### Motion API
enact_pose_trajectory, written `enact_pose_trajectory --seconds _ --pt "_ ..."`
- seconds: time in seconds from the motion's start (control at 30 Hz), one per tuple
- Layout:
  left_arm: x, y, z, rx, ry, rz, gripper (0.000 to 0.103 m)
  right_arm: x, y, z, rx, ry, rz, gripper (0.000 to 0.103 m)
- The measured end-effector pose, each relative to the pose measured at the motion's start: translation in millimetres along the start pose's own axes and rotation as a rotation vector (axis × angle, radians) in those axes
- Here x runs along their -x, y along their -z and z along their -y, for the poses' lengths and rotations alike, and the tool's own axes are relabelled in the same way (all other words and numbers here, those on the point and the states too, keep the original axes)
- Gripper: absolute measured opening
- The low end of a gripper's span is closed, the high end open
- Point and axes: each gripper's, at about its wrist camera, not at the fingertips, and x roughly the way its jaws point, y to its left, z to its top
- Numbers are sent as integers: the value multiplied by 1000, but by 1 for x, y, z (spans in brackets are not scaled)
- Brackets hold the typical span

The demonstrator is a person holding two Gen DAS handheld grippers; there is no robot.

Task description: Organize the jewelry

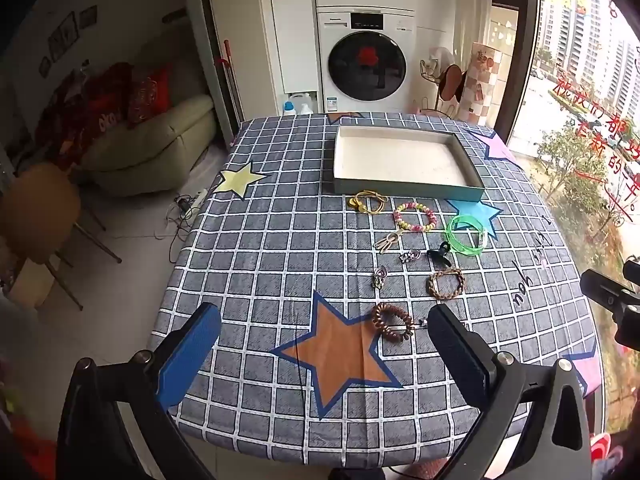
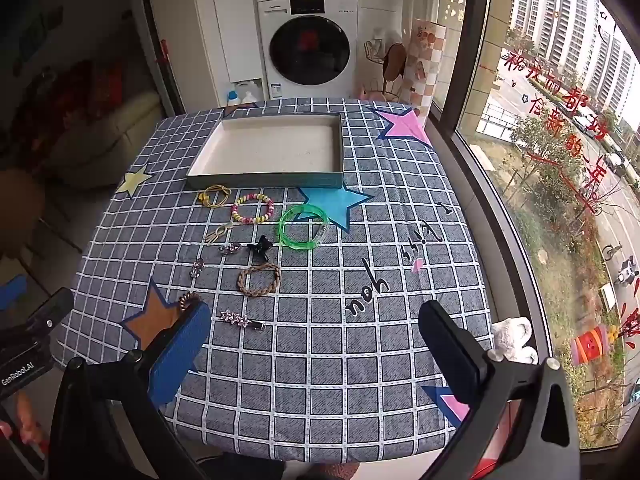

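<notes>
Jewelry spread on bench, both grippers hovering at near edge, fingers wide apart, holding nothing.

Left gripper (image 1: 324, 354): brown coil hair tie (image 1: 393, 322) lies just ahead, btwn fingers, nearer the right one. Right gripper (image 2: 316, 344): star hair clip (image 2: 241, 319) just beyond its left finger. Tray (image 1: 404, 192) near far edge; green bangle (image 2: 303, 227), beaded bracelet (image 2: 253, 208), braided bracelet (image 2: 259, 278) in front of it.

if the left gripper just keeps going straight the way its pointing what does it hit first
Most likely the brown spiral hair tie, lying just ahead between the open fingers of the left gripper, slightly toward its right finger. Depth is hard to judge; on a steeper line it would meet the checked tablecloth near the orange star first.
</notes>
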Motion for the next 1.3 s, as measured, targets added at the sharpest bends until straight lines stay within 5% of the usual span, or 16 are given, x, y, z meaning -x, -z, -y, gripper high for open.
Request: enact_pose_trajectory --seconds 1.3 --pt "6 1 -1 -7 50 16 103 9 0 -7 6 9 22 103"
